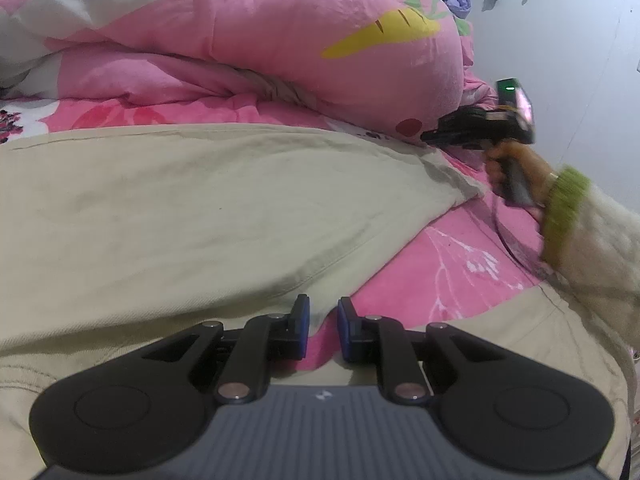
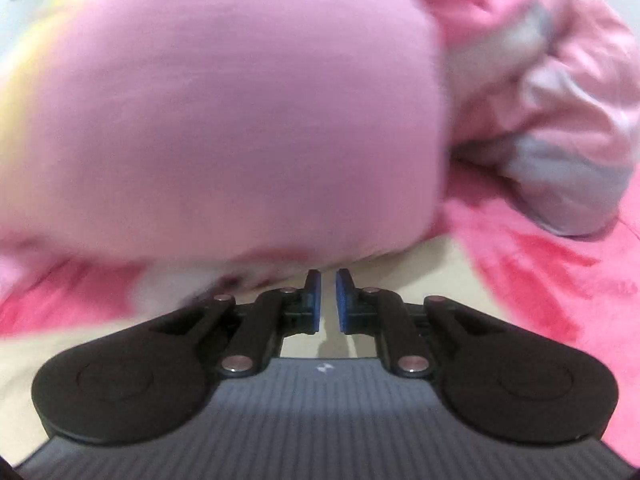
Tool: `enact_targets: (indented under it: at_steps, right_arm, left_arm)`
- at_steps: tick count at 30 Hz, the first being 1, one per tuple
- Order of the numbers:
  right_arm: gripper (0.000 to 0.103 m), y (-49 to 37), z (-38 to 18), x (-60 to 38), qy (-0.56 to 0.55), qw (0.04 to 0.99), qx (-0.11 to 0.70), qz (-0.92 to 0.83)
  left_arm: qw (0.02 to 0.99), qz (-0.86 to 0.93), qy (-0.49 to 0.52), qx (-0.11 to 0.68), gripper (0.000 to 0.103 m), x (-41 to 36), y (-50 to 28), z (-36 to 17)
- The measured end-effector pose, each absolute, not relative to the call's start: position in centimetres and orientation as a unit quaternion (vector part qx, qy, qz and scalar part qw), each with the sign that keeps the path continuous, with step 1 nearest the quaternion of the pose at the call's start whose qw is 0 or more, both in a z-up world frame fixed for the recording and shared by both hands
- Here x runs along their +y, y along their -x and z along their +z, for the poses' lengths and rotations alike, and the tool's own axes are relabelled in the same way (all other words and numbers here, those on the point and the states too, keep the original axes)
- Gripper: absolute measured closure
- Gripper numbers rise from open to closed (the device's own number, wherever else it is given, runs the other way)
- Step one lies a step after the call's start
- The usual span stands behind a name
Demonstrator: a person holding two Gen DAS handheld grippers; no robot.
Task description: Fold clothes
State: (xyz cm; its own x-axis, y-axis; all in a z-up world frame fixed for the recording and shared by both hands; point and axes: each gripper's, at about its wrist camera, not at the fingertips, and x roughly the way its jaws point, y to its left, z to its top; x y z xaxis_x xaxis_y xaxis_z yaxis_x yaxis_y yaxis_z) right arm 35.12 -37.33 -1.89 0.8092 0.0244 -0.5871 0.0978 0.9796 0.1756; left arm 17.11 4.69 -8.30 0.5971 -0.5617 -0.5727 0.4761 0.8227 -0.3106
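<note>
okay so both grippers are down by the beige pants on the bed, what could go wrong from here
1. The right gripper sits close under the pink quilt, so it might pinch quilt or sheet instead of the pants.
2. The left gripper has its jaws slightly open over the pink sheet in a gap between the pants' beige cloth, so closing here may catch bedding.
3. The right wrist view is motion-blurred, so aim could be off.

One beige garment [image 1: 180, 208], two grippers [image 1: 323, 326] [image 2: 325, 300], one pink carrot-print pillow [image 1: 320, 40], one hand [image 1: 508, 172].
</note>
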Motion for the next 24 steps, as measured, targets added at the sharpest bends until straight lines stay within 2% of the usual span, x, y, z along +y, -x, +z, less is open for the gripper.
enact_targets:
  at_steps: [3, 6, 8, 10, 12, 16, 21, 24]
  right_arm:
    - [0.094, -34.9, -2.3, -32.1, -0.083, 0.93, 0.349, 0.077]
    - [0.097, -38.6, -5.0, -28.0, -0.042, 0.915, 0.392, 0.087]
    - [0.103, -41.0, -6.0, -27.1, -0.03, 0.919, 0.385, 0.075]
    - [0.103, -42.9, -5.1, -27.8, -0.039, 0.927, 0.373, 0.035]
    - [0.098, -43.1, -4.0, -28.0, -0.025, 0.93, 0.366, -0.001]
    - [0.097, -39.1, -1.8, -26.9, -0.048, 0.927, 0.366, 0.072]
    - [0.1, -40.4, -4.7, -22.2, -0.017, 0.897, 0.425, 0.123]
    - [0.103, -44.8, -5.0, -21.4, -0.029, 0.91, 0.401, 0.1]
  left_arm:
    - [0.89, -0.294, 0.071, 0.341, 0.087, 4.9, -17.2, -8.4]
    - [0.889, -0.297, 0.077, 0.339, 0.087, 5.1, -17.2, -8.6]
    - [0.89, -0.298, 0.078, 0.337, 0.087, 5.1, -17.2, -8.6]
    - [0.89, -0.298, 0.078, 0.336, 0.087, 5.2, -17.2, -8.6]
    - [0.89, -0.298, 0.077, 0.335, 0.087, 5.2, -17.2, -8.5]
    - [0.89, -0.299, 0.079, 0.335, 0.087, 5.3, -17.2, -8.4]
    - [0.891, -0.299, 0.076, 0.334, 0.087, 5.3, -17.2, -8.3]
    - [0.89, -0.3, 0.079, 0.334, 0.086, 5.3, -17.3, -8.3]
